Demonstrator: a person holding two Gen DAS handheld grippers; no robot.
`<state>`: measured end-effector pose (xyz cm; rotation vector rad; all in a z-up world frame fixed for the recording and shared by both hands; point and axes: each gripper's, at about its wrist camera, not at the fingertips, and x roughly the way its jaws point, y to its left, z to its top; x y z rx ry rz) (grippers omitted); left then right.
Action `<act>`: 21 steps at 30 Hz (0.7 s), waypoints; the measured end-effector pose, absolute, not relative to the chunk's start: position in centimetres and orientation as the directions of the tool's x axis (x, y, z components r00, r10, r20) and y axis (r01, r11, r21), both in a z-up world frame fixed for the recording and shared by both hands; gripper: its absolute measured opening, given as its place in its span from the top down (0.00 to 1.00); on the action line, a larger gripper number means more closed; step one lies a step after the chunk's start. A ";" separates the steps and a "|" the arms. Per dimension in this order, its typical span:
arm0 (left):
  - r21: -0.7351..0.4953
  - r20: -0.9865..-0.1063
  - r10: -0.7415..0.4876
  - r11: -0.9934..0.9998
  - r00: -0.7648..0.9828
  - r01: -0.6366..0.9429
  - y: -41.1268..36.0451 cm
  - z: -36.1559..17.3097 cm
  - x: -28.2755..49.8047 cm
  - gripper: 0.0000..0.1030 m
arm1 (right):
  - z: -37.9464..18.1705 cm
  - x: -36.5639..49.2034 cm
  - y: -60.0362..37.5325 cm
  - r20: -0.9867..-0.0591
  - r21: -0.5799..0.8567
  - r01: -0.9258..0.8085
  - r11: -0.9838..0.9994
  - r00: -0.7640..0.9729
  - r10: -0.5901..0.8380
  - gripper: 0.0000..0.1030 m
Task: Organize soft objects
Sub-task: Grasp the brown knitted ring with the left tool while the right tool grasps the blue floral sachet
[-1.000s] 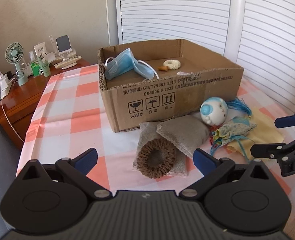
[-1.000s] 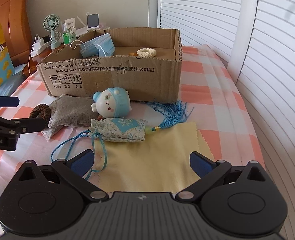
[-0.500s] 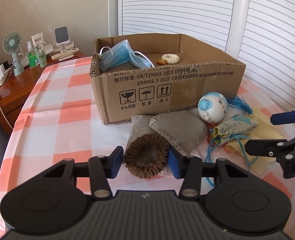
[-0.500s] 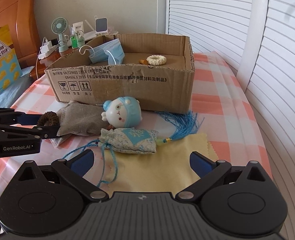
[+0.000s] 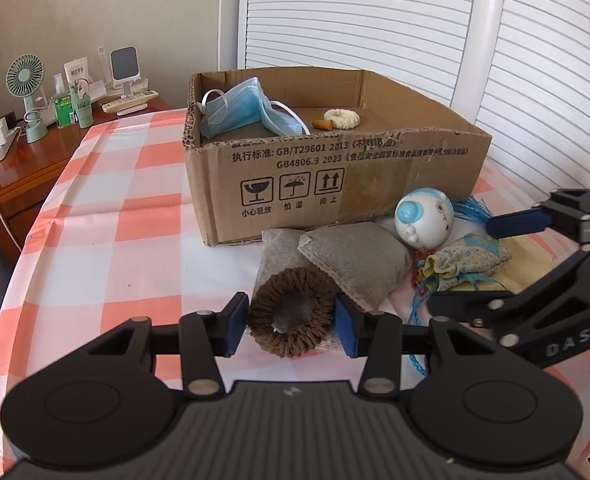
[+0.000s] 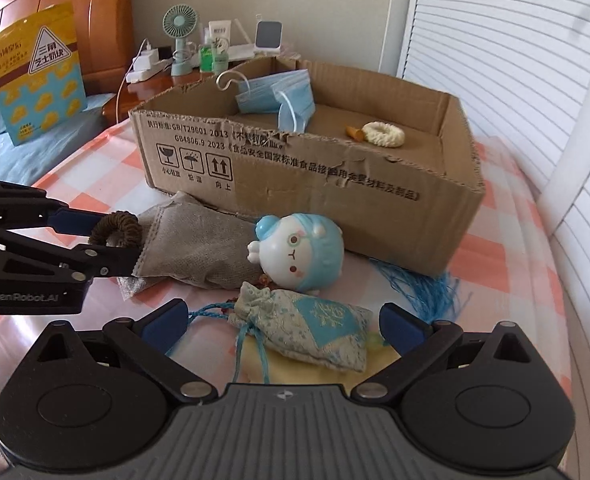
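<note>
A brown scrunchie (image 5: pixel 287 284) lies on two grey sachets (image 5: pixel 355 260) in front of the cardboard box (image 5: pixel 335 184). My left gripper (image 5: pixel 291 322) is shut on it, one blue pad pressing each side; the right wrist view shows this grip (image 6: pixel 117 240) from the side. My right gripper (image 6: pixel 283 316) stands open, its fingers either side of a blue-green drawstring pouch (image 6: pixel 315 328) and not touching it. The pouch rests on a yellow cloth (image 6: pixel 255 364). Inside the box lie blue face masks (image 5: pixel 239 112) and a cream scrunchie (image 5: pixel 341 119).
A blue-and-white round toy (image 6: pixel 299 252) and a blue tassel (image 6: pixel 423 284) lie against the box front. A wooden nightstand (image 5: pixel 35 160) with a fan and bottles stands far left. White shutters (image 5: pixel 535 60) close off the right. A yellow snack bag (image 6: pixel 35 72) leans by the headboard.
My left gripper closed from wide open onto the brown scrunchie. My right gripper came nearer to the pouch and rolled a little.
</note>
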<state>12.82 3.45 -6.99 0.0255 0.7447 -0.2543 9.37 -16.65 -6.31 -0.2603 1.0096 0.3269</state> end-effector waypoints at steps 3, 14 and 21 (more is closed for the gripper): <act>-0.071 -0.673 -0.221 0.969 0.706 0.235 3.5 -7.0 12.8 0.56 | -6.9 9.9 -16.6 -0.873 -0.048 -0.391 0.919 0.464 0.152 0.00; -0.076 -0.672 -0.227 0.968 0.705 0.238 3.6 -7.1 12.8 0.56 | -6.5 9.2 -16.2 -0.884 -0.048 -0.443 0.895 0.436 0.168 0.17; -0.074 -0.670 -0.228 0.968 0.707 0.242 3.7 -7.0 12.8 0.59 | -6.0 8.9 -16.1 -0.884 -0.050 -0.448 0.892 0.435 0.170 0.44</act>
